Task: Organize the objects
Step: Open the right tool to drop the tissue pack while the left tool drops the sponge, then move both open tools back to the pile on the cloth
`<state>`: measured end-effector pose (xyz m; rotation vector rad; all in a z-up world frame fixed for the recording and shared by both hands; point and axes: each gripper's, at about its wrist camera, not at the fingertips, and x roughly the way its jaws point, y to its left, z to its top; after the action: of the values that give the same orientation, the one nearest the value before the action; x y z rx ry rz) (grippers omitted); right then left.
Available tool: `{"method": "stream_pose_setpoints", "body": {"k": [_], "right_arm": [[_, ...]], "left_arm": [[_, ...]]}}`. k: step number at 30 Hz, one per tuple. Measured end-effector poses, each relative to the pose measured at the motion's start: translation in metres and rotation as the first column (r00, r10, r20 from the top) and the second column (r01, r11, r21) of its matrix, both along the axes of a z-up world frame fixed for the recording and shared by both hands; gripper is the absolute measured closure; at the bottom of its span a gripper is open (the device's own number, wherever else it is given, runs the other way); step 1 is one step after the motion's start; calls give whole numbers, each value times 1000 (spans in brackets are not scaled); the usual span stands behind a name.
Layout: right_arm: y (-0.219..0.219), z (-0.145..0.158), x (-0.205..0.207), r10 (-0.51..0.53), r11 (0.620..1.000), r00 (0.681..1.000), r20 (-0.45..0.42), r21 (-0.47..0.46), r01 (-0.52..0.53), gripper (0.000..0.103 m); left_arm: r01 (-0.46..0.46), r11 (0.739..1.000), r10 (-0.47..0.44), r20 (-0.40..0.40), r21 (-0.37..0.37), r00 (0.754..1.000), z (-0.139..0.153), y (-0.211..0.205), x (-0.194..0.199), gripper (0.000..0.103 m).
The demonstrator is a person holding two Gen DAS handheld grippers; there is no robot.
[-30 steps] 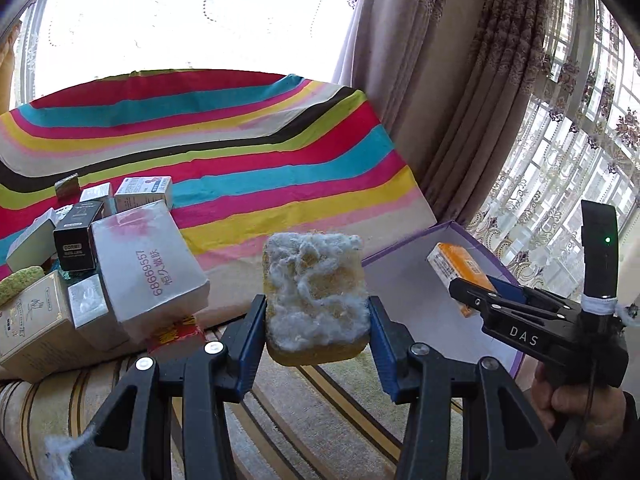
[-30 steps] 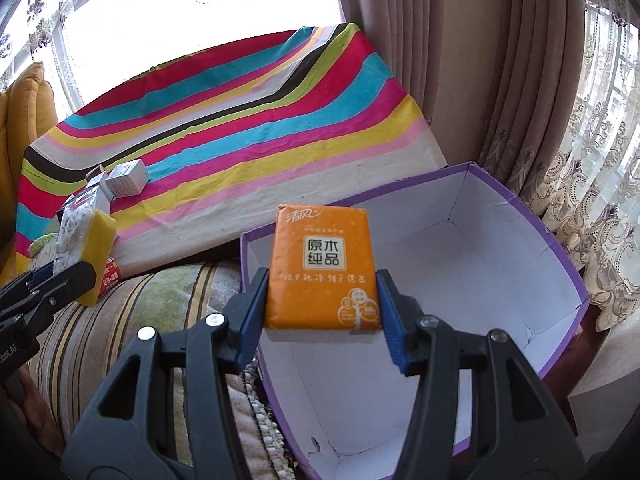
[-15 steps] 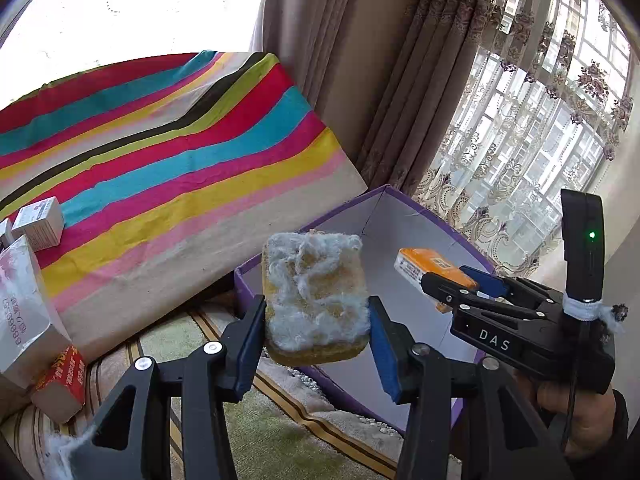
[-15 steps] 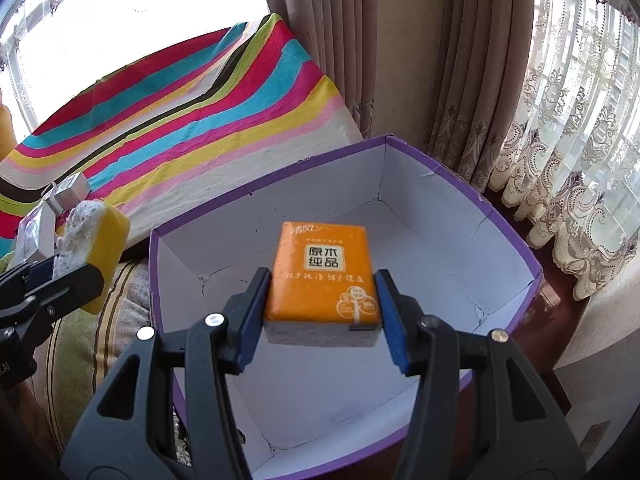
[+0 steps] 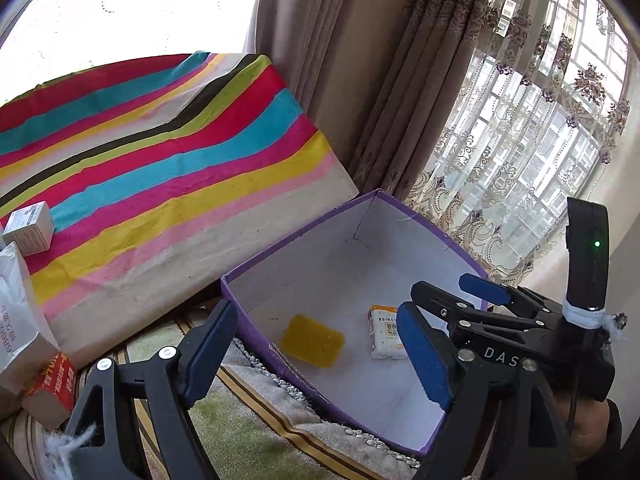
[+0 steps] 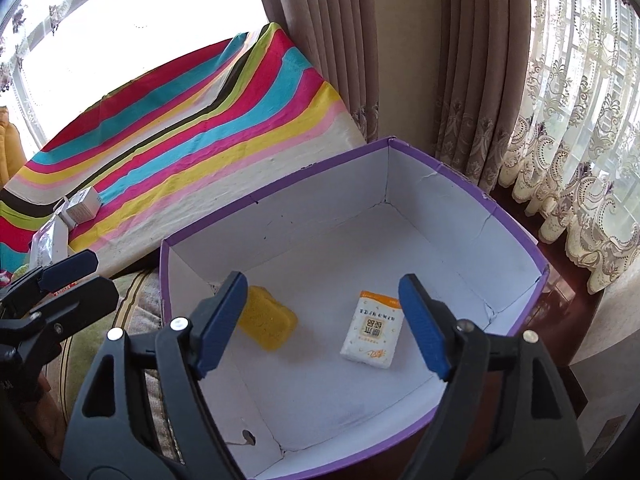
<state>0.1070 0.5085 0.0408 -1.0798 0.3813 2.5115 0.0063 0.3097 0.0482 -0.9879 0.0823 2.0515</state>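
Left gripper (image 5: 320, 350): jaws apart, empty.
Right gripper (image 6: 322, 326): jaws apart, empty.
Sponge (image 6: 267, 317): on box (image 6: 276, 190) floor, left side; likely light, compressible; grip across short sides.
Tissue pack (image 6: 372, 329): near sponge, apart; likely soft, slippery wrap.

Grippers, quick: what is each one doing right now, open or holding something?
Left gripper: open, holding nothing.
Right gripper: open, holding nothing.
Sponge and tissue pack lie in the purple box.
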Motion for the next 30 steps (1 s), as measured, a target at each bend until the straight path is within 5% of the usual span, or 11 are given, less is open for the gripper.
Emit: {"method": "stream_pose_setpoints", "body": {"k": [18,30], "right_arm": [[-59,4,-14,146,988,989,-11,-41,-146,22],[-95,10,-23,231,972,973,-15,-32,-231,19]], "left_arm": [[-171,983,172,-12,67,985,3,-89,-1,20],[-351,929,349,37,120,936,0,-177,-2,20]]}}
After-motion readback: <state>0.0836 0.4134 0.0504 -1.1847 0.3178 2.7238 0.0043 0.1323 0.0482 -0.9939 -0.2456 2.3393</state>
